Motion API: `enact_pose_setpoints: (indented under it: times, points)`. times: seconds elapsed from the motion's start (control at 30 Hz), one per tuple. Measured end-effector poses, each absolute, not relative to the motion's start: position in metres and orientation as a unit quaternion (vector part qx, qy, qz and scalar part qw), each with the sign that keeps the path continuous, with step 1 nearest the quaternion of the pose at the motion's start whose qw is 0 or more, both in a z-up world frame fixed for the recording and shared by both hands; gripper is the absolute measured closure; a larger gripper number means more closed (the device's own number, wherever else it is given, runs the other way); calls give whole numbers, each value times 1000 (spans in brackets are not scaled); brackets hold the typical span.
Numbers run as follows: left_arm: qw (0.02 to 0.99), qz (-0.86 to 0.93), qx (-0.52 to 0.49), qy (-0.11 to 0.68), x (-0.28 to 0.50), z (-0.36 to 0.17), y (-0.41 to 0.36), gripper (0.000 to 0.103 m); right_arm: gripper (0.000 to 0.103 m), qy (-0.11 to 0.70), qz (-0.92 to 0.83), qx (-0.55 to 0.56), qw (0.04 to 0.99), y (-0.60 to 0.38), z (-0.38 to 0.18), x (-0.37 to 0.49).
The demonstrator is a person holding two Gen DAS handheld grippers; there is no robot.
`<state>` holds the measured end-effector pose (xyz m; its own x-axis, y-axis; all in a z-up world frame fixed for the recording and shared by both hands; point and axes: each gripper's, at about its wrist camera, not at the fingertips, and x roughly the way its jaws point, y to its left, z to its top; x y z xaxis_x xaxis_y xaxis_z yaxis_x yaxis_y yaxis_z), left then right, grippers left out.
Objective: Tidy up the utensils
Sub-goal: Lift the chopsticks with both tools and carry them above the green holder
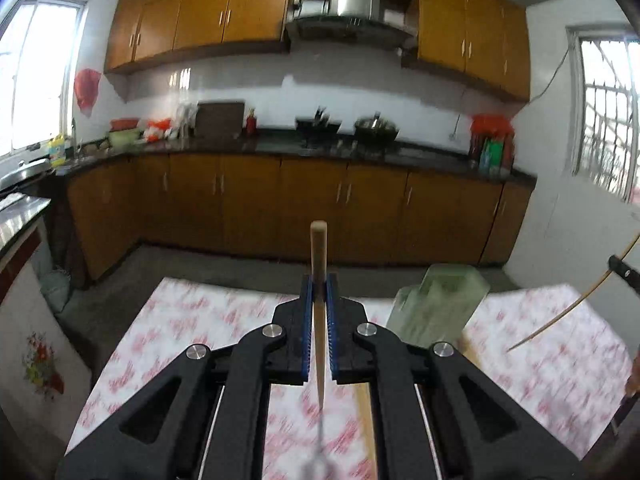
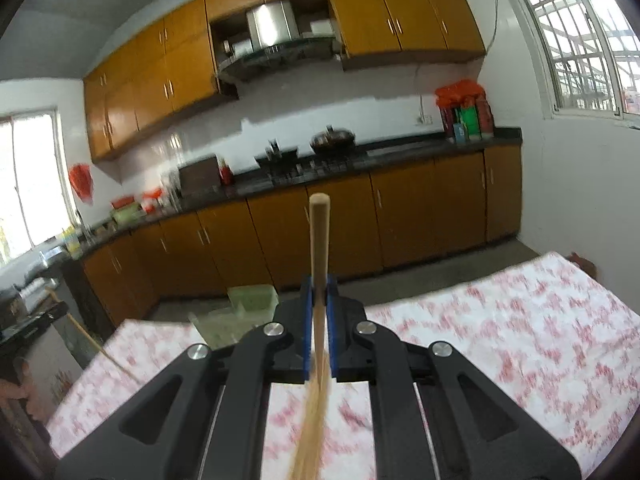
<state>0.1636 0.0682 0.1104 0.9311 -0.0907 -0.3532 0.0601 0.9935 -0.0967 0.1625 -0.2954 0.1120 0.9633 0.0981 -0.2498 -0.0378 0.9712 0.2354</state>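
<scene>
Left gripper [image 1: 319, 288]: clamped on a wooden-handled utensil [image 1: 319, 256]; blue pads pressed against the handle at centre frame, butt end pointing up and away, slim end tapering down toward bottom centre, possibly a wire whisk head at the very bottom edge, too blurred to confirm.

Right gripper [image 2: 319, 292]: clamped on a second wooden utensil [image 2: 319, 240]; round handle end standing above the pads at centre frame, lower part streaked by blur toward bottom centre, type not readable.

Green holder [image 1: 438, 304]: translucent green container, centre right in the left view, on the far part of the table; same item at centre left in the right view [image 2: 248, 304]. Contents not discernible.

Table [image 1: 192, 320]: covered in a white cloth with red floral print, filling the lower half of both views.

Thin stick [image 1: 568, 308]: right edge of the left view, with a dark handle above it; probably the right-hand utensil seen from the side.

Progress: two utensils lifted, one per tool, both clear of the cloth; neither yet in the holder.

Remaining, judged: carry each to the green holder, lower in, release. Other loose utensils on the cloth not discernible.
</scene>
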Motion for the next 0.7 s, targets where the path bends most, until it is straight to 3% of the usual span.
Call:
enact_pose_setpoints:
  times: [0.33, 0.5, 0.7]
  points:
    - [993, -68, -91, 29, 188, 198, 17, 96, 95, 76, 86, 115, 987, -259, 161, 209]
    - [992, -84, -94, 28, 215, 177, -12, 96, 95, 110, 85, 96, 986, -243, 142, 247]
    - [987, -95, -88, 93, 245, 119, -32, 95, 95, 161, 90, 95, 978, -238, 108, 274]
